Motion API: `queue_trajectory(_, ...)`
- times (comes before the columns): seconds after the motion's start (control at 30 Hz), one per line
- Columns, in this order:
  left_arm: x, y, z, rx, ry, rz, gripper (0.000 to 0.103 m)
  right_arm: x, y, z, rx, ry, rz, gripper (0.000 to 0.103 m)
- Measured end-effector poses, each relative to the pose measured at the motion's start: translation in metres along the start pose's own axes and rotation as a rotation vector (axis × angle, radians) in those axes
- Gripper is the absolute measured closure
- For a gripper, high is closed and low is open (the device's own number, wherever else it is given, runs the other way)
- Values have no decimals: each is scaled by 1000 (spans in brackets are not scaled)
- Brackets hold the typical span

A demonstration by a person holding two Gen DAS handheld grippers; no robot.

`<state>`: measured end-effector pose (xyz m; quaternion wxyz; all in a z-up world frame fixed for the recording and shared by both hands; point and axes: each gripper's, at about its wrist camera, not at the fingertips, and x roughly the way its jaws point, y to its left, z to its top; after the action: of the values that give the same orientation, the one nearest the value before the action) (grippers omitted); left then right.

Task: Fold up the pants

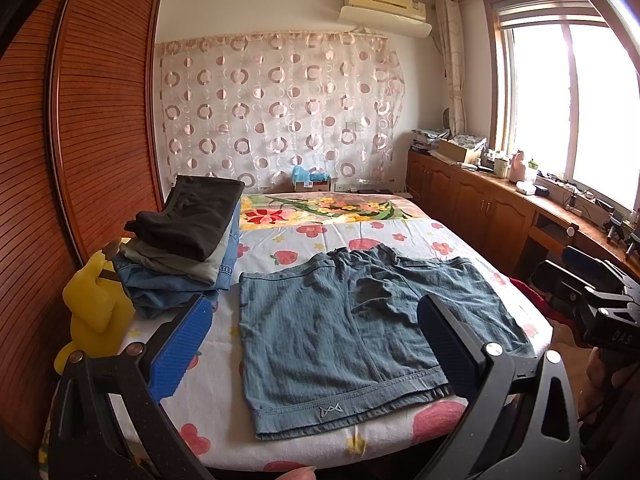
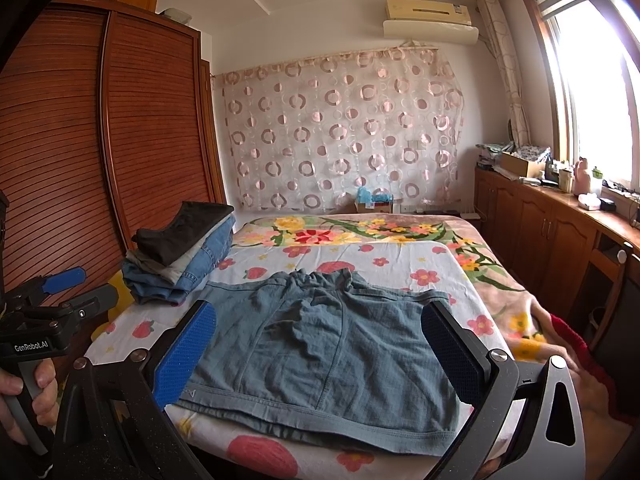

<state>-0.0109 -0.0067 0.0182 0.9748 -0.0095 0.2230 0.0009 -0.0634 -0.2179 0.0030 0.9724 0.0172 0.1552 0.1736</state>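
A wide bed (image 1: 400, 236) under a white strawberry-and-flower printed sheet carries flat blue-grey ribbed shorts (image 1: 360, 332) near its foot. Left of the shorts sits a stack of folded clothes (image 1: 188, 248) (dark garment on top, denim beneath), with a floral blanket (image 1: 320, 208) beyond.

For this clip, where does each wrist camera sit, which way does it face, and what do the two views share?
Left wrist: on the left gripper, above the near bed edge, facing the far curtained wall over the blue-grey shorts; shows its own open fingers, plus the right gripper at the frame's right edge.
Right wrist: on the right gripper, facing the same way; shows its own open fingers, plus the left gripper and the left hand.
Shared: the shorts, folded clothes stack, bed, wardrobe, window.
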Motion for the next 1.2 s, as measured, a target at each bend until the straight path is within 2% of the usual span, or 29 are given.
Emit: queue_trajectory(1.2,-1,0,0,1,4,2,1,-1,-1,0,3,1,3,0)
